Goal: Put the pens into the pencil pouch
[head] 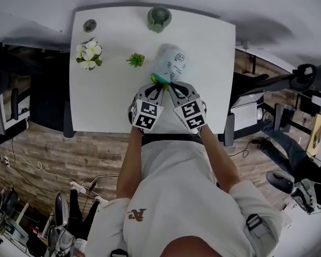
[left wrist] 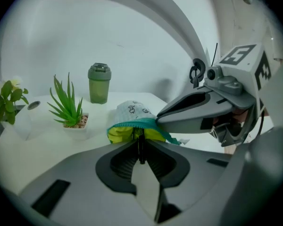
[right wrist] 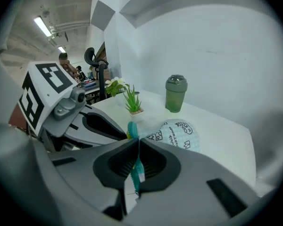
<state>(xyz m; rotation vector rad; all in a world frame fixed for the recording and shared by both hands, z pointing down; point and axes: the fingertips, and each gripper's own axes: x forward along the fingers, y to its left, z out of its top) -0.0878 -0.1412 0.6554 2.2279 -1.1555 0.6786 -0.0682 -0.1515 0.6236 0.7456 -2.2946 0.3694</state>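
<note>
Our left gripper [left wrist: 141, 144] and right gripper [right wrist: 135, 147] each pinch the pouch [head: 171, 62] by its zipper edge; being soft and light, we judge it sags elsewhere.

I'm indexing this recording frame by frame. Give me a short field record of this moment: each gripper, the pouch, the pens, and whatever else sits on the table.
left gripper: shut on the pouch at its open edge, by the yellow lining
right gripper: shut on the pouch's teal zipper edge
pouch: pale, printed, on the white table, mouth toward the person
pens: none visible in any view
other items: green bottle, small spiky plant, white flowers, all apart from the pouch
</note>
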